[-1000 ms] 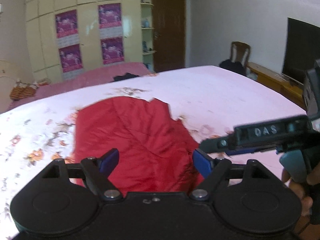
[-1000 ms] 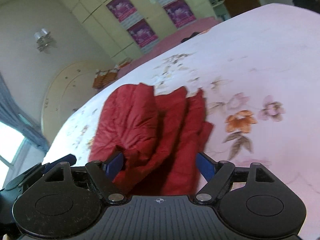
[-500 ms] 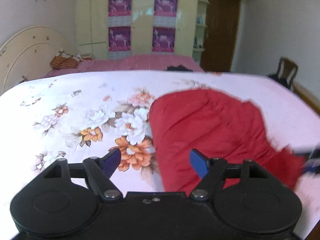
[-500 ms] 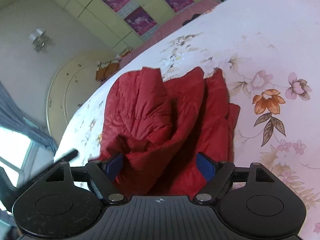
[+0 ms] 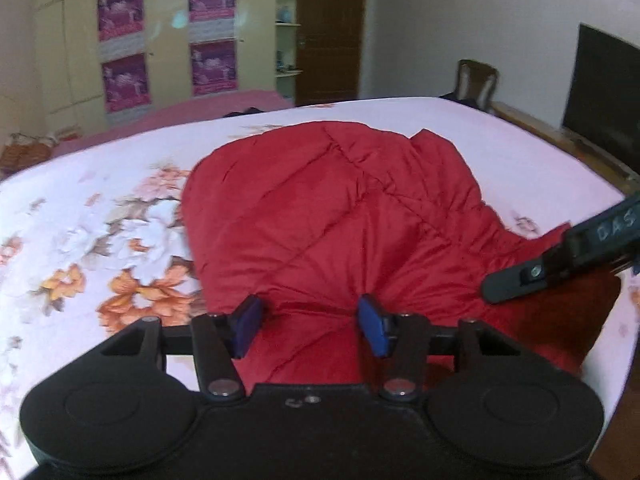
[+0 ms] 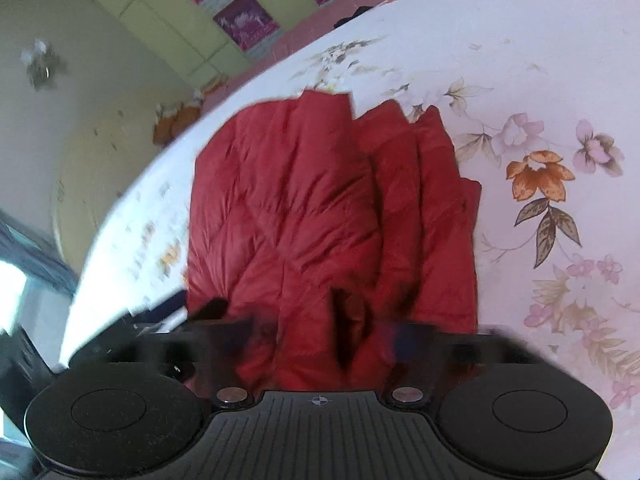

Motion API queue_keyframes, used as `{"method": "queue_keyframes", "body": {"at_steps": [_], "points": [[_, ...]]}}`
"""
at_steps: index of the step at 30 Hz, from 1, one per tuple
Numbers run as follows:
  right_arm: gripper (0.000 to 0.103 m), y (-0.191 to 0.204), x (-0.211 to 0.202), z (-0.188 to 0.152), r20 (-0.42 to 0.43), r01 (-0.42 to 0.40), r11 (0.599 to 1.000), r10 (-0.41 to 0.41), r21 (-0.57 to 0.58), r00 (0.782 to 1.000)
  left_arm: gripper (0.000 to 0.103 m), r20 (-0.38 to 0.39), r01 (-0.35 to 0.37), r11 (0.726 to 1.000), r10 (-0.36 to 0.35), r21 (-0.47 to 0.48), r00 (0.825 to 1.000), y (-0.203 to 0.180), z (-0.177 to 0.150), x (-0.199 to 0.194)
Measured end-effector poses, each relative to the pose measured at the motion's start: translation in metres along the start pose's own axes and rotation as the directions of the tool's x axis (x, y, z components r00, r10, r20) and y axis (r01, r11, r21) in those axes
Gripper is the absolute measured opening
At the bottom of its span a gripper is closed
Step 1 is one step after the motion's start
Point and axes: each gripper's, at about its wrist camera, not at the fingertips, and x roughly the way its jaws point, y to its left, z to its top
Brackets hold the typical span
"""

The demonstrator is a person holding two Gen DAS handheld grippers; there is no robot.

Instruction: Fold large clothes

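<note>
The left hand-held gripper (image 5: 310, 326) is straddling the red jacket (image 5: 340, 216) released, while the right hand-held gripper's (image 6: 328, 336) state is blurring beyond telling.

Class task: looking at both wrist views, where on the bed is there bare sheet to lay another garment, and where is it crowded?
Free: the floral sheet to the left of the red jacket, and the stretch beyond it toward the pink bedspread. In the right wrist view, the flowered patch right of the jacket. Crowded: the near edge, where the left gripper and right gripper meet the jacket.
</note>
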Motion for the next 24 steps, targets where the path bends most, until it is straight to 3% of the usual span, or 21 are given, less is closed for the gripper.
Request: {"method": "queue_keyframes", "body": {"at_steps": [1,4,7,11,15,18,24], "points": [[0.021,-0.002,-0.004,-0.002,0.013,-0.005,1.0,0.005,0.007,1.0,0.051,0.004,0.013,1.0,-0.013,0.003,1.0,0.001,0.0,0.001],[0.013,-0.001,-0.02,-0.008,0.049,-0.017,1.0,0.017,0.006,0.999,0.052,0.006,0.055,0.998,-0.055,0.011,0.998,0.003,0.002,0.0],[0.013,-0.005,-0.035,-0.015,0.09,-0.002,1.0,0.002,-0.007,0.996,0.054,0.013,0.078,0.997,-0.078,0.005,0.997,0.004,0.008,-0.002],[0.013,-0.041,-0.017,-0.028,0.037,0.057,0.993,-0.061,0.107,0.997,0.069,-0.014,0.091,0.995,-0.092,-0.035,0.996,0.013,0.009,0.011],[0.024,-0.045,-0.009,-0.031,0.054,0.097,0.989,-0.104,0.115,0.993,0.069,-0.068,0.087,0.995,-0.089,-0.042,0.994,0.011,0.002,0.031],[0.038,-0.029,-0.027,-0.028,0.089,0.185,0.981,-0.189,0.051,0.978,0.069,-0.076,0.095,0.994,-0.1,-0.061,0.992,0.016,0.004,0.029],[0.039,0.006,-0.075,-0.005,0.254,0.246,0.968,-0.229,-0.039,0.94,0.067,-0.049,0.106,0.99,-0.11,-0.091,0.993,0.024,0.015,0.02]]}}
